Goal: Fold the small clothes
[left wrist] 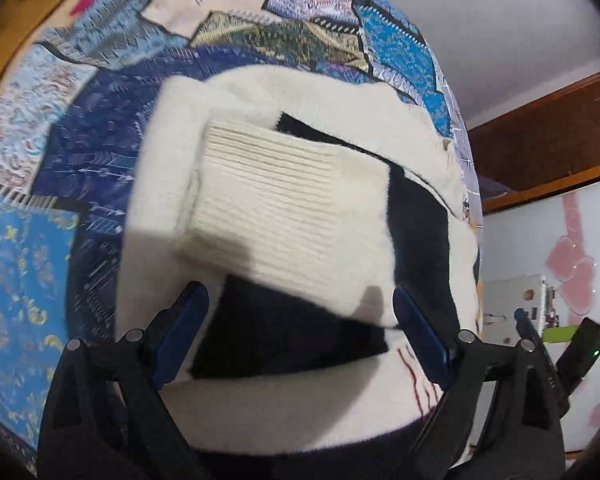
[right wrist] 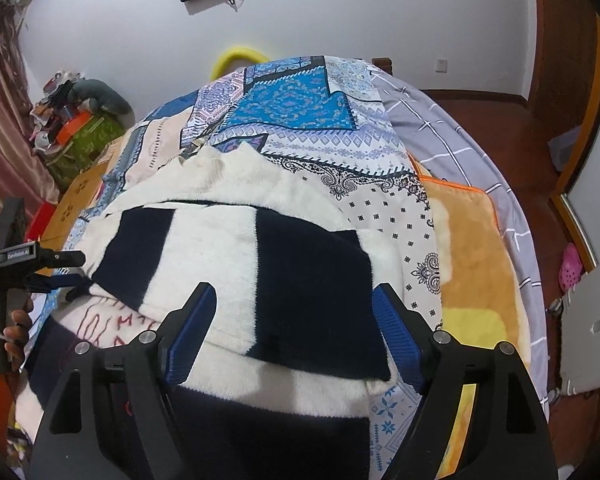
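Observation:
A fuzzy cream and navy block-pattern sweater [left wrist: 260,128] lies on the patchwork bedspread [left wrist: 60,128]. Its ribbed cream cuff [left wrist: 276,208] is folded across the body. My left gripper [left wrist: 300,308] is open just above the sweater, with blue pads either side of a navy patch. In the right wrist view the sweater [right wrist: 220,248] fills the middle. My right gripper [right wrist: 294,304] is open over a navy panel [right wrist: 312,296] near the sweater's right edge. The left gripper [right wrist: 60,268] also shows there at the sweater's left edge, with a hand on its handle.
An orange and yellow plush blanket [right wrist: 468,264] and a grey checked sheet [right wrist: 440,120] lie to the right on the bed. A cluttered pile [right wrist: 68,116] stands at the far left. Wooden floor [right wrist: 520,132] is on the right. A white cabinet [left wrist: 548,248] is beside the bed.

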A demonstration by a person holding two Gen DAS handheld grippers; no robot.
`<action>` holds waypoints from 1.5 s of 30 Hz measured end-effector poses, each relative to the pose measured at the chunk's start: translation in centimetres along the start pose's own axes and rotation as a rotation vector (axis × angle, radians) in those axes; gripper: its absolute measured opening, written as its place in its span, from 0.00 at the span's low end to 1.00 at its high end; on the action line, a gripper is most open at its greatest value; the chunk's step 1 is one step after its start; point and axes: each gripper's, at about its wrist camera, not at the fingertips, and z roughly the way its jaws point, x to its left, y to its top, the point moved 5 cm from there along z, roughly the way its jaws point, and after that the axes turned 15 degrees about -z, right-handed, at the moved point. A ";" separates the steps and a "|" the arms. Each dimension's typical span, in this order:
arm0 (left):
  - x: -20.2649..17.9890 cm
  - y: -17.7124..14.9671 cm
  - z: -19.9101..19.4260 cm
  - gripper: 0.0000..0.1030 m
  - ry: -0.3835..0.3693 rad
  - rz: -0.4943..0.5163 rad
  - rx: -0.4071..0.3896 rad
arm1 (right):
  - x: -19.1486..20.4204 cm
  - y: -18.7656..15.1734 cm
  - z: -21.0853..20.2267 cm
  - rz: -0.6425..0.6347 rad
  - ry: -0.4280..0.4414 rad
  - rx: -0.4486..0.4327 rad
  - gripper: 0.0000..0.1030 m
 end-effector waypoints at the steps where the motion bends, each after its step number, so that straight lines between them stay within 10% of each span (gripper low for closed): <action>1: 0.1 0.4 0.1 0.90 0.000 -0.001 -0.004 | 0.0 -0.1 0.0 0.000 0.002 0.003 0.75; 5: 0.4 1.6 0.1 0.83 -0.023 -0.045 -0.023 | -0.4 -0.4 -0.1 -0.002 -0.006 0.009 0.75; 12: 0.6 2.8 -0.6 0.10 0.093 -0.035 -0.141 | -1.7 -0.4 -0.8 0.020 -0.036 0.005 0.75; 29: -4.3 1.8 -11.6 0.06 0.093 0.197 -0.524 | -1.6 -1.1 -1.2 0.010 -0.044 0.016 0.75; 45: 3.2 0.9 -4.5 0.11 0.245 0.156 -0.308 | 0.6 -2.6 0.9 0.000 0.019 0.082 0.75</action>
